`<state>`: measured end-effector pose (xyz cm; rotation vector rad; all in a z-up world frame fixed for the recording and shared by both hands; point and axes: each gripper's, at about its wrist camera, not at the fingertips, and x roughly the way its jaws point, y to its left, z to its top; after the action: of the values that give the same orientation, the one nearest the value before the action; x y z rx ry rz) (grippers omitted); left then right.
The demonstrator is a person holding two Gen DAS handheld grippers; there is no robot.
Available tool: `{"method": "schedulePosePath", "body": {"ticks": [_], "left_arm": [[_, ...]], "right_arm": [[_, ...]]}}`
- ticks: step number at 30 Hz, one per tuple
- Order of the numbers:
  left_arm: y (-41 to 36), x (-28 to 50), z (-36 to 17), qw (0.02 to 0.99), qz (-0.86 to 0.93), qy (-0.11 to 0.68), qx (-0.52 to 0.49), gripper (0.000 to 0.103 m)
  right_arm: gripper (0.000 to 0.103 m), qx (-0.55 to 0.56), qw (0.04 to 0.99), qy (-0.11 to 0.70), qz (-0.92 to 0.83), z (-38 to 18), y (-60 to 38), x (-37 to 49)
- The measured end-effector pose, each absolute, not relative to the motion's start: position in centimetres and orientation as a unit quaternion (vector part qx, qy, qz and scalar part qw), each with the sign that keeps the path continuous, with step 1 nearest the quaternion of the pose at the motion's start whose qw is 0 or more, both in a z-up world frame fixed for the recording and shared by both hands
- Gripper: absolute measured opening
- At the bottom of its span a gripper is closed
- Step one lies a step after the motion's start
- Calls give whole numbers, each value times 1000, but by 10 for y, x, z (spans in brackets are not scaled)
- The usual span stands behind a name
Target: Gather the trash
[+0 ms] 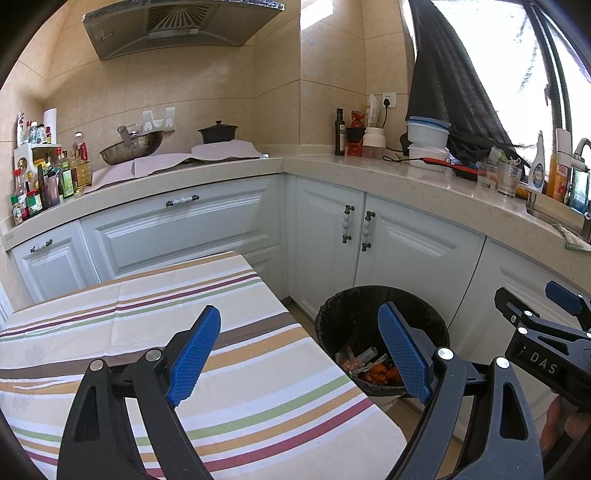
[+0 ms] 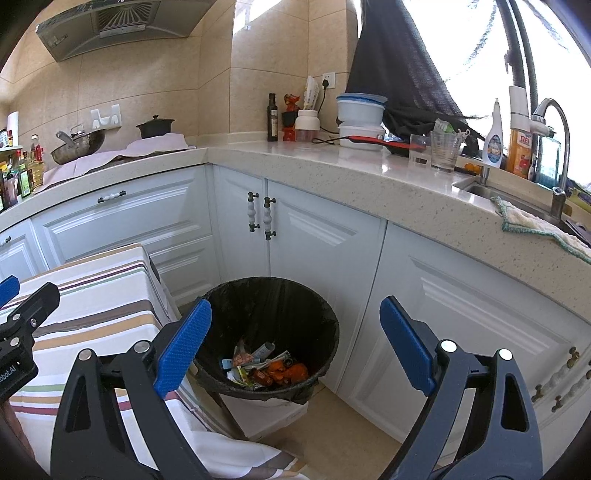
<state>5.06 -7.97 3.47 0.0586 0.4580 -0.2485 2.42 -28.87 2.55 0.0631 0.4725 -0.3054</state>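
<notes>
Both tongs spread apart, holding nothing. Left tongs [image 1: 299, 354] hover over the striped table [image 1: 147, 332] edge; right tongs [image 2: 295, 343] hover above the black-lined trash bin [image 2: 321, 314] on the floor beside the table. Trash [image 2: 266, 365], wrappers and orange scraps, lies in the bin's bottom.

— Where is this happening?
— A home kitchen: a range hood [image 1: 177, 26] is hanging over a wok [image 1: 131, 147], white cabinets [image 2: 314, 236] are running under the L-shaped surface [image 2: 332, 162], a faucet [image 2: 554, 122] is standing at its right end.
</notes>
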Motion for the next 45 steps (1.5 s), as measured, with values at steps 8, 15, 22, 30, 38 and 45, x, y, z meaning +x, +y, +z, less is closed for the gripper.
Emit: {"method": "schedulePosePath", "body": {"ticks": [8, 15, 22, 30, 38, 45], "left_arm": [[-80, 51, 33, 965, -122, 229, 26, 84], [-81, 52, 32, 966, -118, 230, 23, 84], [-81, 53, 31, 966, -116, 230, 21, 84], [-81, 54, 31, 966, -115, 231, 19, 84], [-82, 55, 30, 965, -113, 234, 15, 84], [-83, 56, 29, 965, -111, 235, 15, 84]], "right_arm": [[90, 30, 960, 233, -151, 27, -290, 25], [90, 30, 960, 233, -151, 27, -289, 25], [90, 30, 960, 233, -151, 27, -289, 25], [90, 30, 960, 233, -152, 28, -292, 25], [90, 30, 960, 232, -152, 27, -292, 25], [90, 29, 960, 233, -151, 28, -294, 25]]}}
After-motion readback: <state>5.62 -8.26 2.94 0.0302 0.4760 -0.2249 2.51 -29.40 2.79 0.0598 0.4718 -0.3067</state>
